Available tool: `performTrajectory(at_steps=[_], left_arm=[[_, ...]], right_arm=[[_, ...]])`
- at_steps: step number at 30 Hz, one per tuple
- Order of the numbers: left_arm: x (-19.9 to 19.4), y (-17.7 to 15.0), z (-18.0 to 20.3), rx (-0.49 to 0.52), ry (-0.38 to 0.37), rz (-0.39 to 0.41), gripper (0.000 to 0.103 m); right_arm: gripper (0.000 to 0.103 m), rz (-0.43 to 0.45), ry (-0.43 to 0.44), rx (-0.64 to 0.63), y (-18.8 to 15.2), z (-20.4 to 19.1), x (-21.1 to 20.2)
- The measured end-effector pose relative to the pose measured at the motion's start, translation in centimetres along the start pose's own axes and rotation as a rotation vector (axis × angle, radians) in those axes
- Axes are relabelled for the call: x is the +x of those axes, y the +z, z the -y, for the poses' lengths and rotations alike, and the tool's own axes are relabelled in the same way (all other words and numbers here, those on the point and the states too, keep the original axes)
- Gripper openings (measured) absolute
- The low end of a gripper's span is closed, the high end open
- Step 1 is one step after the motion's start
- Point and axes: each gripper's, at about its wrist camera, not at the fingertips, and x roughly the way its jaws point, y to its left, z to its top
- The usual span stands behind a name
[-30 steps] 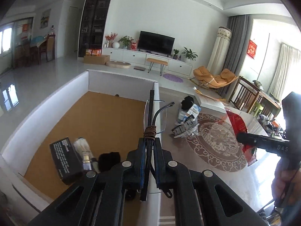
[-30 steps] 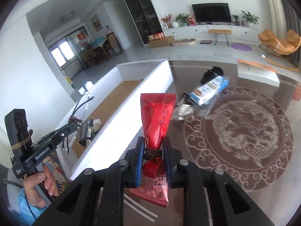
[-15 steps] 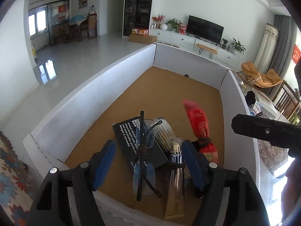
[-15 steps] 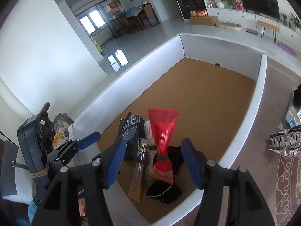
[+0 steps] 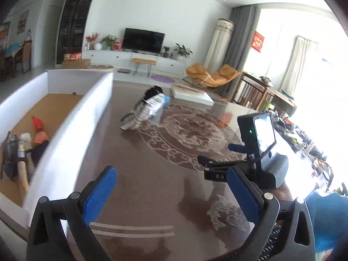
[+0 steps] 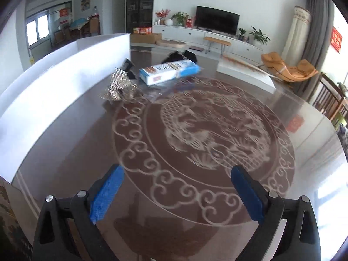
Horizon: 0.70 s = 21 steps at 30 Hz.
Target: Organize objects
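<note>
Both sets of jaws are standing wide apart w/ nothing between them: left gripper and right gripper are both hanging over the dark glass table w/ its etched dragon medallion, neither touching anything. The right gripper is also showing in the left wrist view, low at right, just beside the left one. Judging by the layout, this is the between-picks step: some items are already lying in the white-walled box w/ cork floor, incl. a red snack packet, a gold tube and a dark box, bunched at its near end; motion blur is making the rest hard to name. Things still waiting on the table, just outside the box wall: a blue-and-white carton, a crinkly silver foil pack near it, and something black behind the carton, which I can't identify. The next move is prob. calling for each gripper to be reaching fwd to that cluster, one per item. The carton is looking rigid and easy to pinch across its short side; the foil pack is looking crushable, so a light squeeze is making more sense. Some clear wrap seems to be lying under the carton and may drag along.
</note>
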Motion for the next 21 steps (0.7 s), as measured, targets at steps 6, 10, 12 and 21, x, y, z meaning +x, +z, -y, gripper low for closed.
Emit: performTrajectory(at_steps=[6, 10, 12, 21], left_arm=[[7.1, -3.2, 3.6, 0.117, 0.052, -0.129, 0.102], [8.8, -2.6, 3.6, 0.142, 0.117, -0.114, 0.102], [8.9, -2.6, 2.7, 0.141, 0.14, -0.107, 0.102], [10.2, -2.8, 0.9, 0.081, 0.128, -0.113, 0.102]], right_arm=[[0.099, -0.061, -0.085, 0.197, -4.6, 7.7, -0.9], [0.099, -0.039, -0.092, 0.254, -4.5, 8.3, -1.7], [0.099, -0.057, -0.098, 0.246, -4.4, 8.1, -1.3], [0.099, -0.072, -0.091, 0.224, -4.3, 7.4, -0.4]])
